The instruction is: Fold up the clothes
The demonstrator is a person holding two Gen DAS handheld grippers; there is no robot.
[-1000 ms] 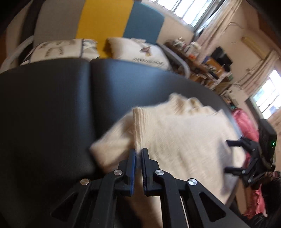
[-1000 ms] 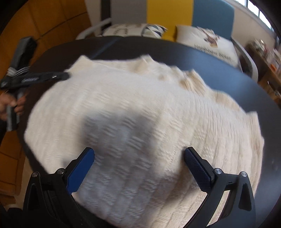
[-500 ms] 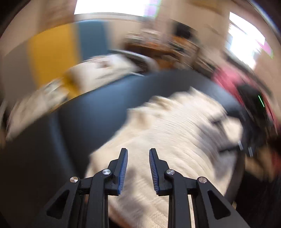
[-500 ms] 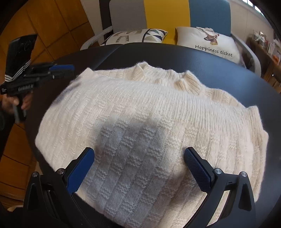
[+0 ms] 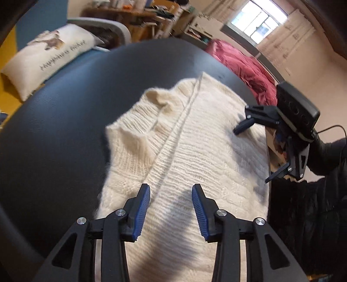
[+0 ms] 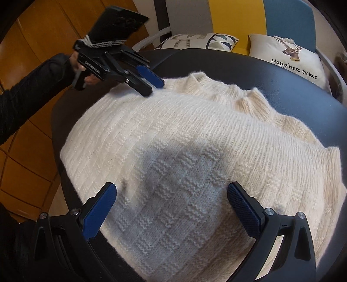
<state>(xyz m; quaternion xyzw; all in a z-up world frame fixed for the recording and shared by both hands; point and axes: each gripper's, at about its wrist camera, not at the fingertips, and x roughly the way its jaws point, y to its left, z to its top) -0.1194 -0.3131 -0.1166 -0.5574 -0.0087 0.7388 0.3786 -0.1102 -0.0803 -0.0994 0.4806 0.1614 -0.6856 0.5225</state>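
A: Daylight floods in from the window [image 5: 258, 20] at one o'clock, blown out white!
B: Soft grey shadows sit mid-frame on the sweater [image 6: 173, 173]. Left view slightly smeared, right view crisp; fisheye bends every edge, dark vignette corners.

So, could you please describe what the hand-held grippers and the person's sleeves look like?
Each hand-held gripper, left and right, is a black frame with silver bolts and two fingers faced with ribbed blue pads. A black box tops each; a thin black cable trails from the right one. Both sleeves are black.
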